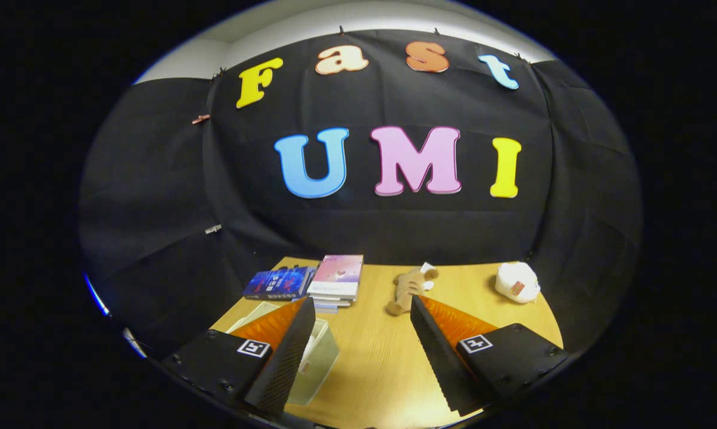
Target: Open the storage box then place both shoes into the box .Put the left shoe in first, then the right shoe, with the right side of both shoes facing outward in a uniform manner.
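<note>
My gripper (361,345) is up above the wooden table (382,363), and its two fingers are spread wide apart with nothing held between them. In the gap I see only bare wood. Each finger is black with an orange side and has a small square black-and-white mark on top. The storage box (317,357) sits on the table right by my left finger (281,351). It is a pale, see-through box, and part of it is hidden under that finger. I can see something white inside it, but I cannot tell what it is, and I cannot tell if the box has its lid on. Farther away, beyond my fingers, there are some books. A blue book (278,283) lies flat near the black cloth wall, and just beside it is a small pile of books (336,281) with a pink and white one on top. A little brown stuffed toy (407,291) lies on the table just ahead of the tip of my right finger (439,345). Off past that finger, near the far corner of the table, there is a white round bundle (517,281) with a small red spot on it.
</note>
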Demonstrator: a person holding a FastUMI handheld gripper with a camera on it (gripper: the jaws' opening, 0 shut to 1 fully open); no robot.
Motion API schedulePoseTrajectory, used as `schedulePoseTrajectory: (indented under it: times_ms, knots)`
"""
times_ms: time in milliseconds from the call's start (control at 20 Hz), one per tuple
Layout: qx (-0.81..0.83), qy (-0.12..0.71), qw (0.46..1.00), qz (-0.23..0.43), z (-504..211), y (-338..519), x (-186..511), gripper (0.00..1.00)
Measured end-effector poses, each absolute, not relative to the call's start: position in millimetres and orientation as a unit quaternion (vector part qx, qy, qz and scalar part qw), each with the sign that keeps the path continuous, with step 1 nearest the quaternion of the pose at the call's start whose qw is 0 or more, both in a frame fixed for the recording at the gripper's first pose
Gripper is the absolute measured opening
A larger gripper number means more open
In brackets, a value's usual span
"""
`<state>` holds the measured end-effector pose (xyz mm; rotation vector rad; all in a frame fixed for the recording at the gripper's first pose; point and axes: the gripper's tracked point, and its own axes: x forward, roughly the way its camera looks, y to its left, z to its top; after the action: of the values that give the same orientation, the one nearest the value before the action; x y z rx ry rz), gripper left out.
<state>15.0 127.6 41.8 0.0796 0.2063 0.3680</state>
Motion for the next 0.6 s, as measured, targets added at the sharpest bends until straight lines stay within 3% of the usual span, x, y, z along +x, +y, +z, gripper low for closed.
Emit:
schedulePoseTrajectory:
  times_ms: [200,600]
  knots:
    - [0.026,0.014,0.984,0.178,81.4,76.8,19.8,0.98]
    - [0.034,-0.043,0.986,0.155,80.5,13.8,13.2,0.98]
